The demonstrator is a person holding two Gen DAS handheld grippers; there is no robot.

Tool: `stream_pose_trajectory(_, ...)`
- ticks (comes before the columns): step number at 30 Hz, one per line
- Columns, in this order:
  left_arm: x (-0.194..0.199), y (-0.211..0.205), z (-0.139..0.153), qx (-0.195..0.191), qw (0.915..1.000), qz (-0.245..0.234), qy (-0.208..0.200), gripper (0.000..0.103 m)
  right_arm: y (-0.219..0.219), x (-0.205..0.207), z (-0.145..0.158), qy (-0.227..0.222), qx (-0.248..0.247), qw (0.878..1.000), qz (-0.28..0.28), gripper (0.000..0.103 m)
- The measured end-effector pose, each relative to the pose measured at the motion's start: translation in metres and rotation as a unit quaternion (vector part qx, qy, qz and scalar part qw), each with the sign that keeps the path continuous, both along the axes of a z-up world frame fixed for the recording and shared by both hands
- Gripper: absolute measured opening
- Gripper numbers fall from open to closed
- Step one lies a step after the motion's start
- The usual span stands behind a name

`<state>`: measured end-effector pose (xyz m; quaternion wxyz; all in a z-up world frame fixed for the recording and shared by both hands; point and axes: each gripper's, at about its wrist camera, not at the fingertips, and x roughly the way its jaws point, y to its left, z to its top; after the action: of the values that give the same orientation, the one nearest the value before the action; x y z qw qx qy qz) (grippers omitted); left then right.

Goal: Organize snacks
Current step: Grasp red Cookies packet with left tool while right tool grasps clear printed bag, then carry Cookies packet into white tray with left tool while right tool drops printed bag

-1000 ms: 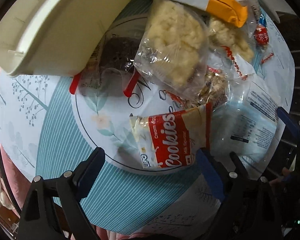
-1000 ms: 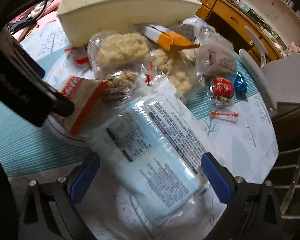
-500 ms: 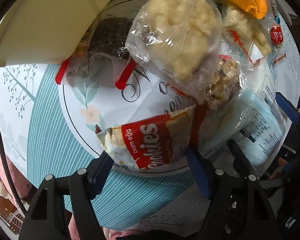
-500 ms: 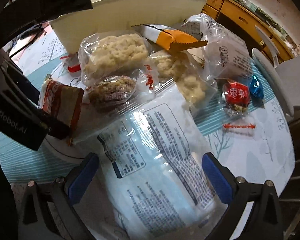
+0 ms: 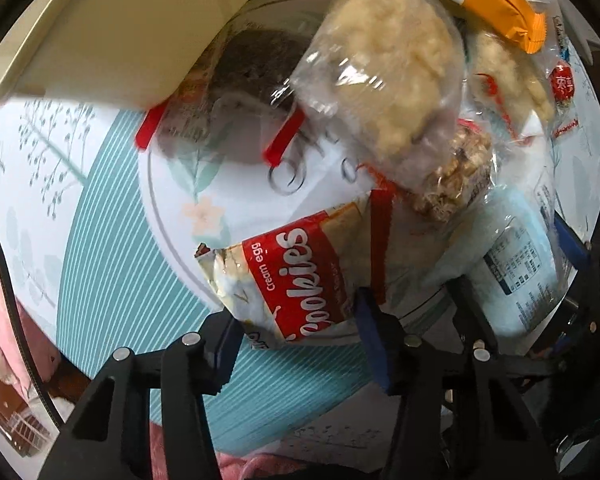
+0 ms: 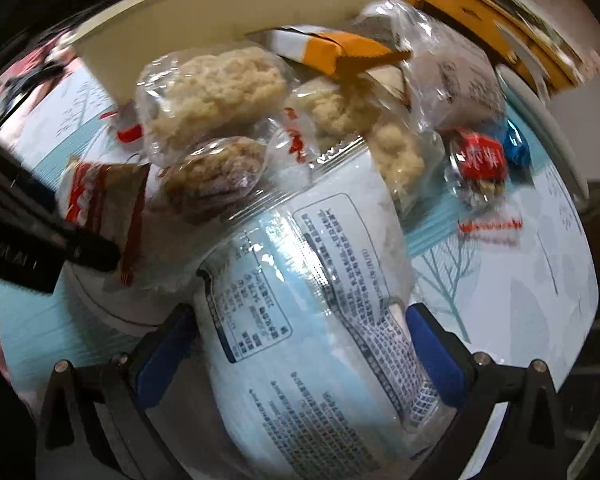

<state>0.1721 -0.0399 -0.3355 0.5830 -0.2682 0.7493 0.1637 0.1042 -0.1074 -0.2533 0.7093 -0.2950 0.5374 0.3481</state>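
cream egg cookies packet (image 5: 296,280) lies at the near edge of the round plate (image 5: 172,200), between the left gripper (image 5: 296,340) jaws; they have just been closing, pads at its sides, firm clamp not clear; step looks like pickup; right gripper (image 6: 300,344) straddles the pale blue packet (image 6: 312,320), contact unclear; next: finish the squeeze, lift toward the cream tray (image 5: 112,32) far left

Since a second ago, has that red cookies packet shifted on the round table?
Cannot tell for certain. The cookies packet still lies on the circle's edge. The left gripper came down over it, jaws closing around it.
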Motion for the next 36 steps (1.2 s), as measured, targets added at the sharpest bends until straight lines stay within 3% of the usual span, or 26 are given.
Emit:
stream_pose_trajectory(11,-0.038,0.006,0.036,0.013,0.9994,-0.018,-0.027,0.052,-0.009,-0.018,0.004,0.024,-0.026,0.991,-0.132,0.096)
stream_pose_trajectory(18,-0.071,0.013,0.063,0.026,0.9985,-0.027,-0.041,0.052,-0.020,-0.057,0.004,0.046,-0.031,0.979,-0.194,0.093)
stream_pose_trajectory(20,-0.066,-0.006,0.072,0.030,0.9982,-0.030,-0.042,0.052,-0.025,-0.067,0.004,0.056,-0.033,0.975,-0.214,0.092)
stream_pose_trajectory(26,-0.088,-0.010,0.128,0.038,0.9962,-0.046,-0.063,0.052,-0.044,-0.101,0.006,0.088,-0.023,0.967,-0.237,0.091)
stream_pose_trajectory(36,-0.093,0.017,0.162,0.040,0.9921,-0.072,-0.094,0.052,-0.083,-0.127,0.022,0.162,0.045,0.929,-0.330,0.091)
